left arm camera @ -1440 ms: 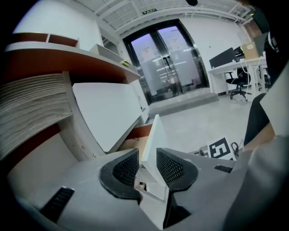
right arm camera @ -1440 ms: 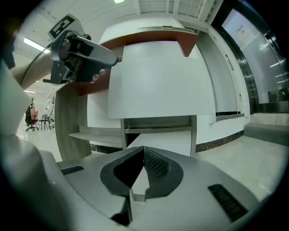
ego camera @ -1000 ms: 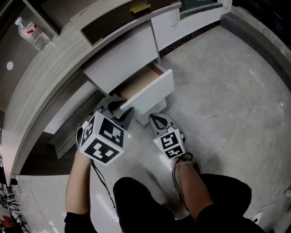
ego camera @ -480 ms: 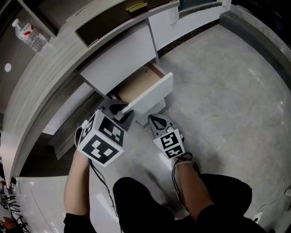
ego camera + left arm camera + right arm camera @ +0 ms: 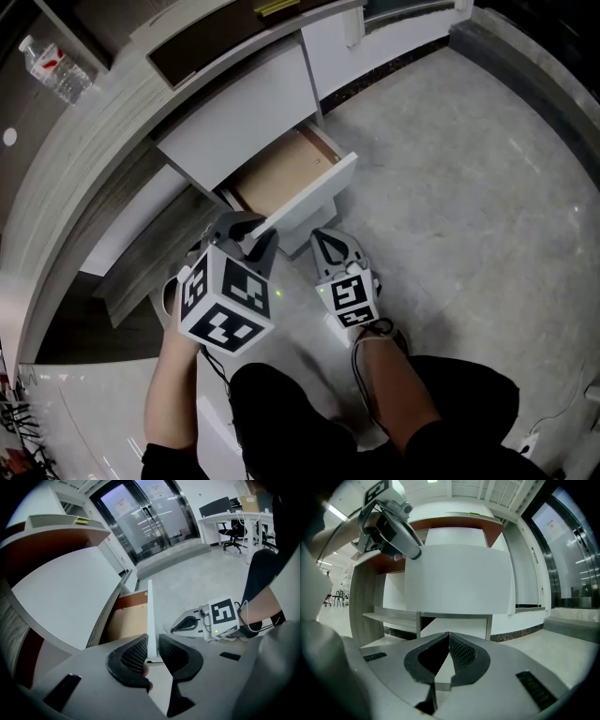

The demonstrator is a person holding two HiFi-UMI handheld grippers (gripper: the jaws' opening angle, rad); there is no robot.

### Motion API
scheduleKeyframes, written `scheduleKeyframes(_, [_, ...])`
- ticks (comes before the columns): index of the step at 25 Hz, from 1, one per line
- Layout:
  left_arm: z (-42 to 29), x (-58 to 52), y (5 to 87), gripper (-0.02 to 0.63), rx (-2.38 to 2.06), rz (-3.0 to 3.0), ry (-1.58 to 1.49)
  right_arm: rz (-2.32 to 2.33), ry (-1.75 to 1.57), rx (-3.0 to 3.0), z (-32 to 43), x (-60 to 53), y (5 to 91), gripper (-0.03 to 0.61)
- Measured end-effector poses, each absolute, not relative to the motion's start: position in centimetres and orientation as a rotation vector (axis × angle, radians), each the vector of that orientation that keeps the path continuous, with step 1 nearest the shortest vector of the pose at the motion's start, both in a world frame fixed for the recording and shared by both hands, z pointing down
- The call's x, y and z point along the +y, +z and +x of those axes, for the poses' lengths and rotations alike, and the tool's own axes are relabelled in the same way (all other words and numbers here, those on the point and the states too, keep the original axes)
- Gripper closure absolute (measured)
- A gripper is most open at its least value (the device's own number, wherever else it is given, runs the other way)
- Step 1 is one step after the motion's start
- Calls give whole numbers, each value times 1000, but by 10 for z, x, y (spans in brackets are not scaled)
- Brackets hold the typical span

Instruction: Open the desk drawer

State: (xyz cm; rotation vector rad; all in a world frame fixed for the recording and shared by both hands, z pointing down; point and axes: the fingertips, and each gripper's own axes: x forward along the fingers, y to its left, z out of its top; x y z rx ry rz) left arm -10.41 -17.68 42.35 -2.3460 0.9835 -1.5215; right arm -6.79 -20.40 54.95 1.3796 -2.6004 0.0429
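Note:
The desk's lower white drawer (image 5: 309,192) stands partly pulled out, its wooden inside (image 5: 277,173) showing. My left gripper (image 5: 255,225) straddles the left end of the drawer front's top edge. In the left gripper view its jaws (image 5: 152,653) are closing on that thin white panel (image 5: 150,616), which sits between the pads with almost no gap. My right gripper (image 5: 325,239) hovers low in front of the drawer, just right of the left one, shut with nothing in it. The right gripper view faces the drawer front (image 5: 459,578) square on, with the left gripper (image 5: 405,545) at upper left.
A shut white drawer front (image 5: 239,117) sits above the open one. A water bottle (image 5: 52,70) lies on the desktop. A low wooden shelf (image 5: 141,272) runs to the left. The person's knees and a shoe (image 5: 375,328) are just behind the grippers. Glass doors (image 5: 145,522) and office chairs (image 5: 232,527) stand far off.
The drawer has slid further out from under the desk, showing more of its wooden inside. The left gripper came back with the drawer front. The right gripper barely moved.

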Motion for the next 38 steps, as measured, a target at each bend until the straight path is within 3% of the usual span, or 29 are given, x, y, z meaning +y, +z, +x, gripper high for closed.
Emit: scheduleKeyframes(38, [-76, -139, 472, 555, 960, -2419, -1446, 1477, 54, -2553, -36, -193, 556, 572])
